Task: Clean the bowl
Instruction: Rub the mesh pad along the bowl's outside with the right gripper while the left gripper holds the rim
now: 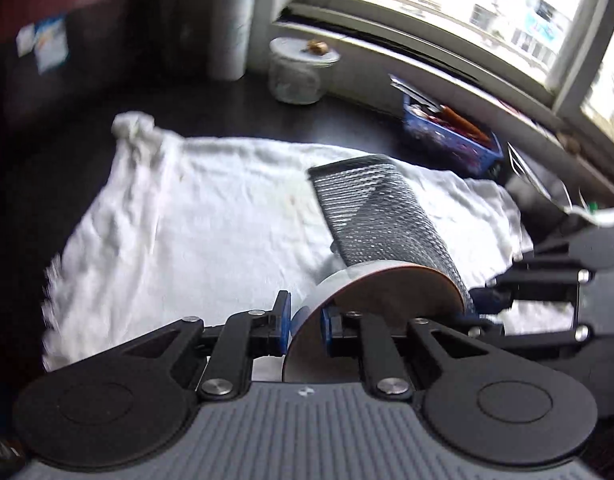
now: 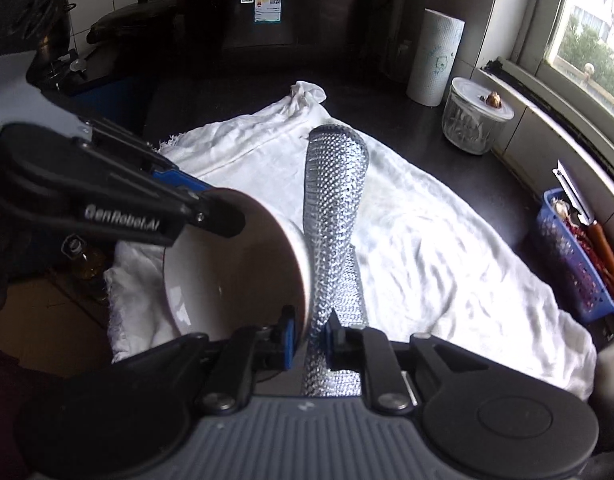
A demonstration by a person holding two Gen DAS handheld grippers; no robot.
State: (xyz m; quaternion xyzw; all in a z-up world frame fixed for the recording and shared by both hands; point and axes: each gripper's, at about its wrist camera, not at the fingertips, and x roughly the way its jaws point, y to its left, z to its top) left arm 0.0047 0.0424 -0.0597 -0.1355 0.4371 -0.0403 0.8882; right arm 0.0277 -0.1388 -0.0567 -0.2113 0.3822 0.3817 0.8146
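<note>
Silvery mesh scouring cloth [image 2: 334, 216] clamped between the right gripper [image 2: 309, 334] fingers; it stands up stiffly from them and drapes against the outer wall of the bowl [image 2: 227, 264].

Bowl: pale ceramic, brownish inside, tipped on its side and lifted above the white towel [image 2: 427, 248] spread on the dark surface [image 2: 447, 152]. Left gripper [image 1: 305, 322] fingers are pinched on its rim, one pad inside and one outside.

Position: seen from the left wrist, the rim passes straight between the left fingers, with the bowl's body arching away to the right and the cloth lying over its far side. Seen from the right wrist, the bowl sits just left of the right fingers, its wall touching the cloth close above them.

Step in hand, as judged: scrubbing the outside wall. To do it well:
- keep the rim pinch firm, since a smooth glazed wall may slip under sideways scrubbing;
- press the cloth flat to the curve, not only its edge;
- turn the bowl to reach fresh wall, then work the inside.

Nearby, well clear: lidded glass jar [image 2: 473, 120], paper towel roll [image 2: 437, 58], blue basket [image 2: 575, 256].
</note>
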